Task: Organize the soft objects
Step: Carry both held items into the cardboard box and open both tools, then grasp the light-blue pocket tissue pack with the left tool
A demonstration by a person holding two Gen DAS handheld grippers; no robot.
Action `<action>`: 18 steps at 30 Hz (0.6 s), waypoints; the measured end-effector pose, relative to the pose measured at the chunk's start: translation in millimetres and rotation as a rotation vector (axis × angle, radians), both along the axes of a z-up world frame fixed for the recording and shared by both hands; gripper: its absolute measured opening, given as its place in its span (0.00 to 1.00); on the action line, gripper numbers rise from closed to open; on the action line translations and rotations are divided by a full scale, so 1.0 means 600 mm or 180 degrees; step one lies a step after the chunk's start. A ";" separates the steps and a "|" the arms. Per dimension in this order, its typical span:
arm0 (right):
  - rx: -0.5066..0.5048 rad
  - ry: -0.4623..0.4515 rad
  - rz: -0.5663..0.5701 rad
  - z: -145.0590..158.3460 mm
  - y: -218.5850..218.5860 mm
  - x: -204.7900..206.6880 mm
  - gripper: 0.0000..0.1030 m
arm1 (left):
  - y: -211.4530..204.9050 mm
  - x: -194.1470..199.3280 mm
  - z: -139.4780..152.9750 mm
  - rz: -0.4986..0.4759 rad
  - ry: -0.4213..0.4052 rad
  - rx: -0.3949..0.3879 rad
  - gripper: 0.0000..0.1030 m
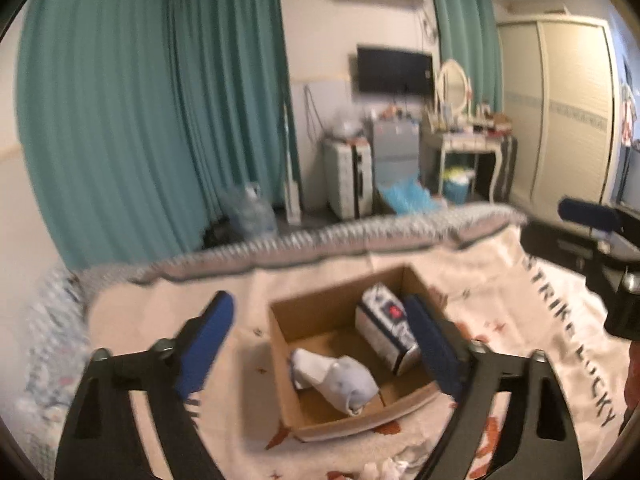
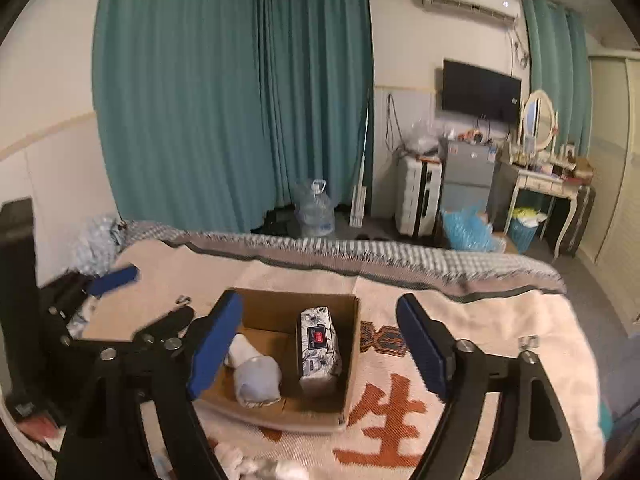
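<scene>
An open cardboard box sits on the blanket-covered bed. Inside lie a pale grey-blue soft bundle and a patterned tissue pack. My left gripper is open and empty, hovering above the box. My right gripper is open and empty, above the box's right side. White crumpled soft items lie on the blanket at the near edge. The left gripper also shows at the left of the right wrist view.
The cream blanket with orange characters covers the bed; its checked hem marks the far edge. Beyond are teal curtains, a water jug, a suitcase, a small fridge and a dressing table.
</scene>
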State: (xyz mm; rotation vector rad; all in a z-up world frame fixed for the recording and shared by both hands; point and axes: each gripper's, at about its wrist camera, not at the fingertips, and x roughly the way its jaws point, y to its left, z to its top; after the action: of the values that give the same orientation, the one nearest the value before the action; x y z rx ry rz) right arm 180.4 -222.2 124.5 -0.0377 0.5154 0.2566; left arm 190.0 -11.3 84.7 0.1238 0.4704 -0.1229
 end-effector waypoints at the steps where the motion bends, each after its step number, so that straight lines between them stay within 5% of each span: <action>1: -0.0013 -0.0038 -0.0008 0.017 -0.002 -0.021 0.82 | 0.001 -0.017 0.017 0.0023 -0.0059 -0.0001 0.89; 9: -0.0224 -0.0243 -0.0082 0.081 -0.004 -0.200 1.00 | 0.042 -0.168 0.070 0.0142 -0.0190 -0.0134 0.89; 13: -0.0275 -0.0239 -0.0011 0.068 -0.001 -0.261 1.00 | 0.053 -0.215 0.033 0.0233 -0.0099 -0.0078 0.89; 18: -0.0252 -0.0116 0.0023 -0.005 0.013 -0.300 1.00 | 0.058 -0.224 -0.066 0.0280 0.0233 0.0020 0.89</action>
State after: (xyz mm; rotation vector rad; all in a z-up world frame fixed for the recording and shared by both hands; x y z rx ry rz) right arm 0.5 -214.1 121.2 -0.1210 0.4890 0.2420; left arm 55.6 23.7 45.4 0.1049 0.5484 -0.0396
